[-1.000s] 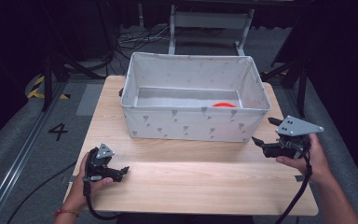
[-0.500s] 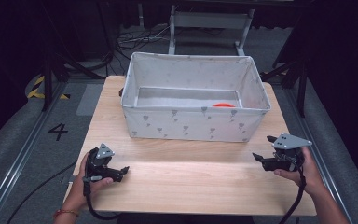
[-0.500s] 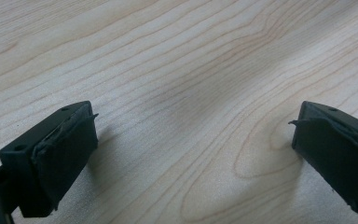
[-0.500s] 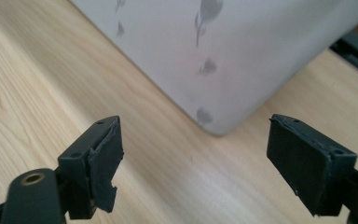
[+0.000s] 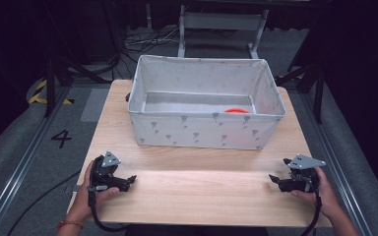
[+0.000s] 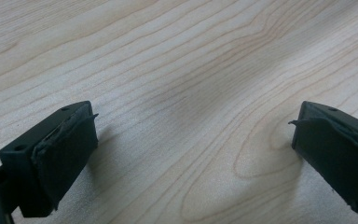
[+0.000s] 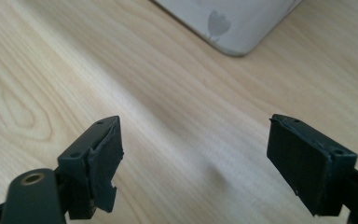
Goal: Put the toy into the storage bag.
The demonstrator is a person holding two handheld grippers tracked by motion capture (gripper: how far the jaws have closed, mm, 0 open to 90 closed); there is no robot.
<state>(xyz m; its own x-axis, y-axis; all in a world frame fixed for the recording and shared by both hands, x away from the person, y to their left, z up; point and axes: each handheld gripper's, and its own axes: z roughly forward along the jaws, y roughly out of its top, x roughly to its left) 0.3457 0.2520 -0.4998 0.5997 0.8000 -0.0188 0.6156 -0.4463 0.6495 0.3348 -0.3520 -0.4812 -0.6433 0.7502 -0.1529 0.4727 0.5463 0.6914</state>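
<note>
Though half-hidden by bin wall (image 5: 202, 130), orange obj (image 5: 236, 110) inside.

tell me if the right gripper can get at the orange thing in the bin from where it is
Probably yes, but only from above. The right gripper sits open and empty near the table edge, and the bin's near wall stands between it and the orange object. The bin top is open, so lifting over the rim should work.

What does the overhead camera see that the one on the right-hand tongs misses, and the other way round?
High view alone: the orange thing inside the bin, both hands, the left tongs and the floor. Right gripper view alone: a close look at the worn pads of the right tongs, jaws spread with nothing between. Both: the table, the bin and the right tongs.
</note>
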